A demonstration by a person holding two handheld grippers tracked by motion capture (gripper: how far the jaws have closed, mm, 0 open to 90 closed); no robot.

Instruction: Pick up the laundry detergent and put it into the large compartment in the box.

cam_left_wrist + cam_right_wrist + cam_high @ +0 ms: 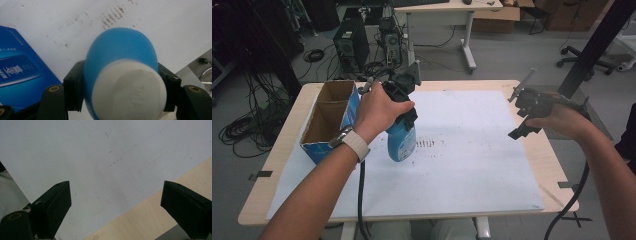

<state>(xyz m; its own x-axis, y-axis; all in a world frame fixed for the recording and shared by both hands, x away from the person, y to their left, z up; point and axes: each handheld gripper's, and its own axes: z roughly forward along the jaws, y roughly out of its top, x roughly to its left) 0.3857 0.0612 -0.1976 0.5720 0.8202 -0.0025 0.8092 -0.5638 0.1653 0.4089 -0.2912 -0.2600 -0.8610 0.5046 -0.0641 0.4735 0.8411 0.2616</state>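
Bottle pinched by the left gripper, right gripper idle with its jaws spread.

Left gripper clamps a blue plastic bottle with a white cap — its black jaws press on both sides just below the cap, and the high view shows the bottle upright over the white sheet covering the pale wooden worktop, though contact with the sheet cannot be told. Just beside it at the worktop's left stands an open blue cardboard box with two compartments. Right gripper hovers over the sheet's right edge — jaws wide apart, holding nothing.
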